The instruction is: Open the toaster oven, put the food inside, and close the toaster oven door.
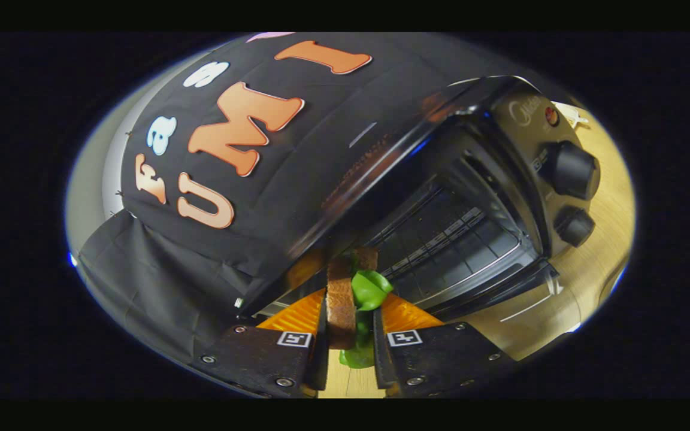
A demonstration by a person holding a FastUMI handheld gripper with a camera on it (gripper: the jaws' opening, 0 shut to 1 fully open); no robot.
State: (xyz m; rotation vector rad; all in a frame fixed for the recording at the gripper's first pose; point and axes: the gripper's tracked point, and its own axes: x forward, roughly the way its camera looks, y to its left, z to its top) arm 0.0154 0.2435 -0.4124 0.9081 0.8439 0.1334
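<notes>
Between your gripper's (350,317) fingers you had the sandwich (345,299) clamped on edge, its long axis pointing ahead toward the open toaster oven (471,197), just short of the rack (447,239).

Black toaster oven (501,197), brown-green sandwich (351,293) (lettuce green), tan table (596,263)

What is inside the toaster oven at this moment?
The toaster oven stands open; inside, a bare wire rack shows. Its left interior is hidden by the housing. The sandwich is outside, clamped in the gripper.
</notes>
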